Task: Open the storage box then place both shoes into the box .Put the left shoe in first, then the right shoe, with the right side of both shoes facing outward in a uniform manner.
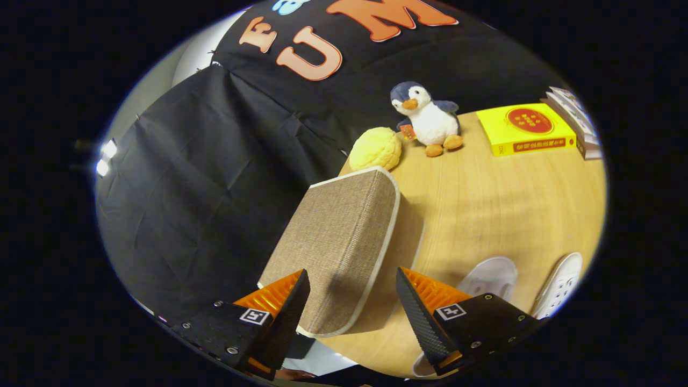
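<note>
Between the spread fingers of the claw [352, 301] sits the storage box [344, 242], a tan fabric box with pale piping, its near end reaching down into the gap while neither finger touches it. It appears tilted, its broad woven face turned up toward the camera, and its lid looks closed, so opening it seems the step in hand; the wide-open claw lined up astride the near end fits an approach to that edge. Just beyond the right finger, on the wooden table [510, 204], lie two white shoes [492, 277], side by side and waiting. Farther beyond the box stand a yellow plush [375, 149], a toy penguin [427, 119] and a yellow book [524, 129].
</note>
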Available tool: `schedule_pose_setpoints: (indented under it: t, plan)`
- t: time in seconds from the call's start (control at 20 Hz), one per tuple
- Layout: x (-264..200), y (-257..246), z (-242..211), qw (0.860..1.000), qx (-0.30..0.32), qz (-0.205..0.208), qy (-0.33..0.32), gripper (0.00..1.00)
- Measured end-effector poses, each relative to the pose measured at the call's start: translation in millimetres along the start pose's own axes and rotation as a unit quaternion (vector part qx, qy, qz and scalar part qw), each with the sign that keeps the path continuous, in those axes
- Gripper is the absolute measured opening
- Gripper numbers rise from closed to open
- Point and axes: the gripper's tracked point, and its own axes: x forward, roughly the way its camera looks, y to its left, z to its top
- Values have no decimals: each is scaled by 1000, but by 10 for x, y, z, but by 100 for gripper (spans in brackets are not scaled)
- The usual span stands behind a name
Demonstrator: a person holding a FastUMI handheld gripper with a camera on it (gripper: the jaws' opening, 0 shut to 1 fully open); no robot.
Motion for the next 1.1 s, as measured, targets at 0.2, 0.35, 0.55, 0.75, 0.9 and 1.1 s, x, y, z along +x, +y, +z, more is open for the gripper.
schedule_pose_setpoints:
  t: [0.2,0.35,0.55,0.75,0.9,1.1]
  plan:
    - [166,-13,-91,999,28,6,20,96]
    - [267,44,-199,998,39,31,41,96]
    - [402,90,-329,994,63,59,68,96]
    - [441,80,-331,988,103,81,86,97]
    - [387,83,-254,983,137,90,81,96]
    - [220,91,-118,979,162,104,74,95]
